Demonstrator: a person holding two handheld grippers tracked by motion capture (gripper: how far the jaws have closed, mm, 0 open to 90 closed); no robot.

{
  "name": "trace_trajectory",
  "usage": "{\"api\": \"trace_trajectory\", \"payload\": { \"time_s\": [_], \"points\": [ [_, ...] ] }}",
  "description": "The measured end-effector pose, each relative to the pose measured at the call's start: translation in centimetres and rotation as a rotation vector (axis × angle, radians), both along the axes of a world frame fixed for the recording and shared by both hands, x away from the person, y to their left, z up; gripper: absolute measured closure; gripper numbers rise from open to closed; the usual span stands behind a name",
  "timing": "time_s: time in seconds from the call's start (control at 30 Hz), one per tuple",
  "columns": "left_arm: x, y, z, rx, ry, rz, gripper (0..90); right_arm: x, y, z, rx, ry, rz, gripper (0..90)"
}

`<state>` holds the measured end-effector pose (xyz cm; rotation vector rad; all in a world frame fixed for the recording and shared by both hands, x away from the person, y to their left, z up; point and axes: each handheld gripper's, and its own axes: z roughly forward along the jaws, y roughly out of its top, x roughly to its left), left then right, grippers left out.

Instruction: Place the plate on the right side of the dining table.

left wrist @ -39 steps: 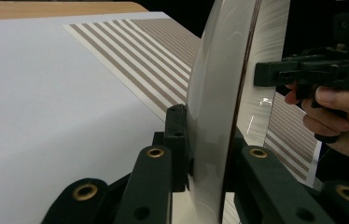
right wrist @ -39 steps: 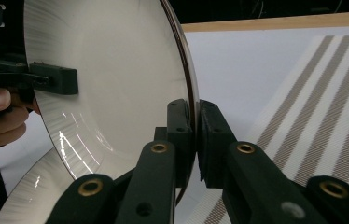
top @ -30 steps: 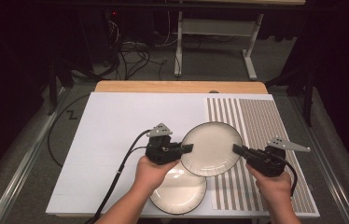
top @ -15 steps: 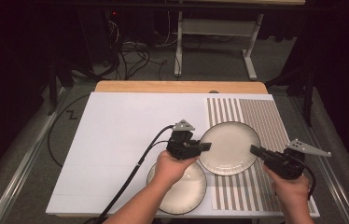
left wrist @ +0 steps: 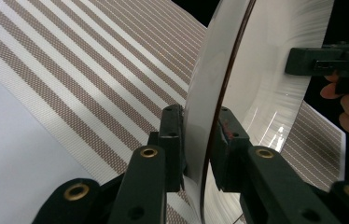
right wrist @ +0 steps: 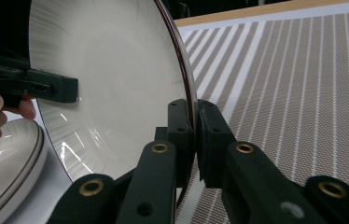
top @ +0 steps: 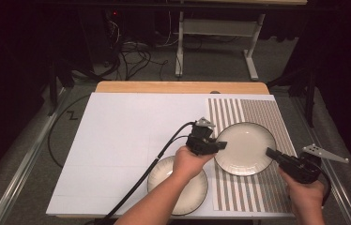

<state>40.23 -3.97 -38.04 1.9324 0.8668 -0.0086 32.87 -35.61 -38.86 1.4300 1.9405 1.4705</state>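
A cream plate with a dark rim (top: 245, 149) lies over the striped placemat (top: 258, 112), held from both sides. My left gripper (top: 220, 144) grips its left rim. In the left gripper view the rim (left wrist: 256, 93) runs between the two pads of the left gripper (left wrist: 198, 116); the jaws have just been easing open slightly, with the rim still between them. My right gripper (top: 271, 153) is shut on the right rim, and its pads (right wrist: 193, 109) pinch the plate's edge (right wrist: 116, 84). A second matching plate (top: 164, 176) rests on the table near the front edge, partly under my left forearm.
A white sheet (top: 131, 136) covers the left and middle of the table. The wooden table edge (top: 178, 87) runs along the back. The left gripper's cable (top: 141, 183) trails across the sheet toward the front. Cables and a desk frame lie on the floor beyond.
Both hands have carried the plate to the right, from above the lower plate onto the striped placemat. The lower plate has stayed in place.
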Motion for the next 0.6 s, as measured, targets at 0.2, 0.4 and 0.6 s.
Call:
{"api": "trace_trajectory", "payload": {
  "time_s": [0.2, 0.4, 0.6],
  "points": [
    [0.9, -1.2, -0.4, 0.005, 0.023, 0.007, 75.9, 0.2, -1.0, -0.4, -0.004, 0.007, -0.034, 87.9],
    [1.6, -2.1, -0.8, 0.029, 0.034, 0.007, 75.4, 0.5, -1.6, -0.9, -0.009, 0.017, -0.054, 87.8],
    [2.0, -2.7, -1.3, 0.036, 0.050, 0.011, 74.7, 0.5, -1.9, -1.2, -0.025, 0.018, -0.069, 87.8]
  ]
}}
